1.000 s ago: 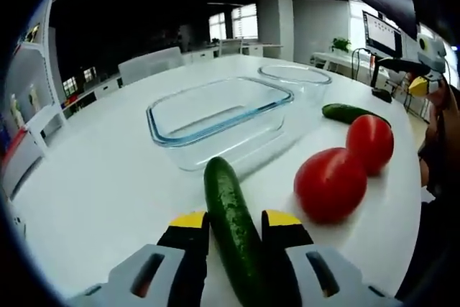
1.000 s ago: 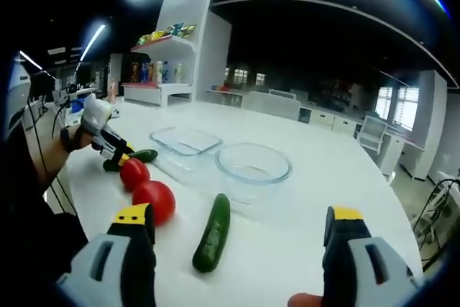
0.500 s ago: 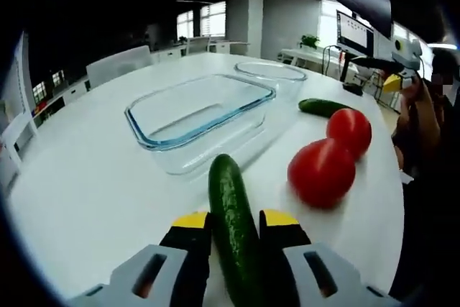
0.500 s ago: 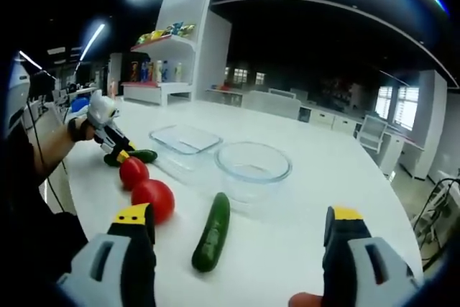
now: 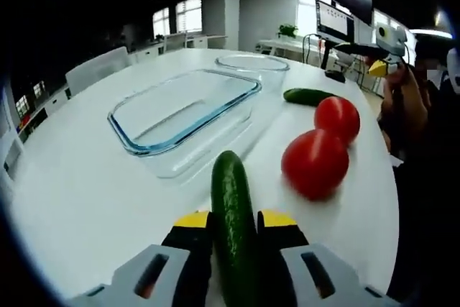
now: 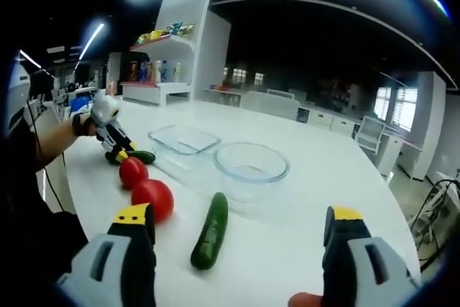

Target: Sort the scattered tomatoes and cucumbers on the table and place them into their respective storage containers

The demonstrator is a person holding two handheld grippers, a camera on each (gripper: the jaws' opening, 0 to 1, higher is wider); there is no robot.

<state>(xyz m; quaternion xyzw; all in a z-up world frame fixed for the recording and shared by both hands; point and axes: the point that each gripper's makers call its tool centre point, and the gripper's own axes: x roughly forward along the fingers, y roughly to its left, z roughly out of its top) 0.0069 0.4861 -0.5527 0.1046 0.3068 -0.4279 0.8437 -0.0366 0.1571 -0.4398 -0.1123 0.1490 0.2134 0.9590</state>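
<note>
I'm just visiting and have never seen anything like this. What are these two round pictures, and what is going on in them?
A person holds a grasping tool in each hand, and each tool carries a camera looking along its jaws.

In the left gripper view, the left tool is shut on a cucumber. On the white table lie two tomatoes, another cucumber, a rectangular glass dish and a round glass bowl.

In the right gripper view, the right tool is open, holding nothing.
</note>
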